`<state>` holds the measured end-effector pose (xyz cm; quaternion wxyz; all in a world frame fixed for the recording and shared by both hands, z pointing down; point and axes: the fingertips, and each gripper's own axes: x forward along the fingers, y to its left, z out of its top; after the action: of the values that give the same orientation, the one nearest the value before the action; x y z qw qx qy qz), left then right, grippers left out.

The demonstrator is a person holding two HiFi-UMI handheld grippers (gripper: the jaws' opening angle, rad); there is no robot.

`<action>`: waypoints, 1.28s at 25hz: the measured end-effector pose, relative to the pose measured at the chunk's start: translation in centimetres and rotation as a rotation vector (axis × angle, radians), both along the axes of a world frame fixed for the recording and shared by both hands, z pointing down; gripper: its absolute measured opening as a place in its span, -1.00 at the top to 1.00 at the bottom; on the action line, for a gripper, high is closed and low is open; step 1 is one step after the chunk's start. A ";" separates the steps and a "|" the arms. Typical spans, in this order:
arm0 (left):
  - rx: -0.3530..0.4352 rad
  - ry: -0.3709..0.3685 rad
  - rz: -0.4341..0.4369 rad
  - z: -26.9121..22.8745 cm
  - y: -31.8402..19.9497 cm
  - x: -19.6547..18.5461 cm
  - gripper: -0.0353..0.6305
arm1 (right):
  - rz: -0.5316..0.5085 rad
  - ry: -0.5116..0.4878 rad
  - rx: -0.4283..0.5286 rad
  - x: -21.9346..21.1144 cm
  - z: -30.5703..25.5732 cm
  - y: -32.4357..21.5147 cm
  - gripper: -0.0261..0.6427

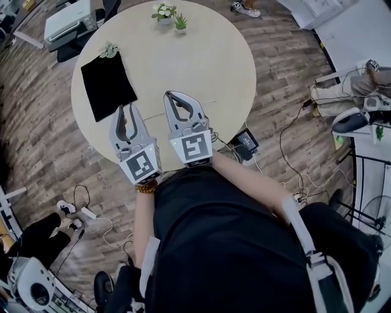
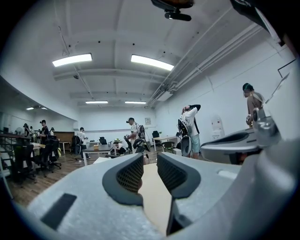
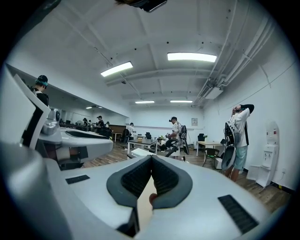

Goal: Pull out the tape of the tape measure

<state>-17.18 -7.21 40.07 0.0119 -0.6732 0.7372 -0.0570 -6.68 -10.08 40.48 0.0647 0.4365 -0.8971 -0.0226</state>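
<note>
The left tool, a grey two-jaw piece with dark ribbed pads, is held level over the near edge of the round pale beige bench. In the left gripper view its jaws stand apart with a clear gap, and only the bare bench top shows between the pads. The right tool lies just beside it, a little farther in over the bench. In the right gripper view its jaws are closed, the tips meeting with nothing clamped between them. Each tool carries a white cube with black square markers at its back end, the left cube and the right cube both near the person's black top.

A black rectangular mat lies flat on the bench's left part, just beyond the left tool. A small green plant sits at the mat's far edge. Two more small potted plants stand together at the far rim of the bench. The floor around is brown wood plank, with cables trailing across it.

The tape measure cannot be made out in any view
</note>
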 end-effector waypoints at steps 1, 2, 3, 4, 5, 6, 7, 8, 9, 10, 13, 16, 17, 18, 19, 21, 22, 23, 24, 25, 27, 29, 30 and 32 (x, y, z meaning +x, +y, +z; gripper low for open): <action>-0.005 0.002 -0.004 0.2 0.0 -0.1 0.59 | -0.005 0.000 -0.002 -0.2 0.2 0.1 0.92; -0.001 0.002 -0.001 0.2 0.0 0.0 0.59 | -0.013 0.005 -0.004 -0.4 0.4 0.3 0.92; 0.006 0.000 0.005 0.2 0.0 0.0 0.59 | -0.021 0.012 -0.006 -0.5 0.6 0.4 0.92; 0.011 0.000 0.008 0.2 0.1 0.1 0.59 | -0.028 0.016 -0.008 -0.6 0.8 0.6 0.92; 0.013 0.002 0.008 0.2 0.1 0.0 0.59 | -0.032 0.017 -0.010 -0.7 1.0 0.7 0.92; 0.013 0.006 0.006 0.2 0.1 0.0 0.60 | -0.035 0.017 -0.012 -0.7 1.1 0.8 0.92; 0.012 0.007 0.005 0.3 0.1 0.0 0.61 | -0.037 0.018 -0.013 -0.7 1.3 0.8 0.92; 0.010 0.004 0.004 0.6 0.2 0.0 0.62 | -0.039 0.019 -0.015 -0.7 1.5 0.9 0.92; 0.008 -0.003 0.004 1.0 0.2 0.0 0.63 | -0.041 0.019 -0.015 -0.7 1.7 0.9 0.92; 0.007 -0.008 0.006 1.3 0.3 0.1 0.64 | -0.042 0.018 -0.015 -0.6 1.9 0.9 0.92; 0.005 -0.014 0.018 1.8 0.3 0.5 0.67 | -0.044 0.020 -0.015 -0.4 2.4 0.8 0.92; 0.002 -0.009 0.028 2.2 0.4 0.7 0.71 | -0.035 0.015 -0.048 -0.4 2.3 0.8 0.92; 0.001 -0.009 0.031 2.2 0.5 0.7 0.73 | -0.033 0.014 -0.059 -0.4 2.2 0.8 0.92; 0.003 -0.010 0.034 2.3 0.5 0.8 0.75 | -0.034 0.017 -0.061 -0.4 2.4 0.8 0.92; 0.004 -0.009 0.037 2.4 0.6 0.9 0.77 | -0.038 0.021 -0.057 -0.4 2.7 0.9 0.92; 0.004 -0.007 0.042 2.5 0.8 1.1 0.81 | -0.045 0.026 -0.052 -0.3 3.2 1.1 0.92; 0.003 -0.006 0.045 2.6 0.9 1.1 0.83 | -0.044 0.024 -0.061 -0.3 3.1 1.2 0.92; 0.002 -0.005 0.048 2.7 1.0 1.2 0.85 | -0.043 0.021 -0.070 -0.4 2.9 1.2 0.92; 0.000 -0.005 0.050 2.8 1.1 1.2 0.86 | -0.042 0.020 -0.076 -0.4 2.9 1.3 0.92; -0.003 -0.004 0.053 3.0 1.1 1.2 0.86 | -0.043 0.019 -0.079 -0.4 2.9 1.3 0.92; -0.009 0.002 0.058 3.2 1.2 1.3 0.86 | -0.047 0.021 -0.080 -0.4 3.2 1.4 0.92; -0.022 0.016 0.061 3.7 1.4 1.3 0.86 | -0.058 0.030 -0.073 -0.6 4.0 1.5 0.92; -0.029 0.024 0.062 4.0 1.4 1.2 0.86 | -0.060 0.033 -0.077 -0.7 4.2 1.5 0.92; -0.043 0.034 0.067 4.5 1.4 1.2 0.86 | -0.059 0.034 -0.098 -0.9 4.5 1.4 0.92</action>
<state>-16.03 -5.76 44.58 -0.0131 -0.6983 0.7131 -0.0610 -7.61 -8.64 44.96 0.1004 0.4055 -0.9085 0.0121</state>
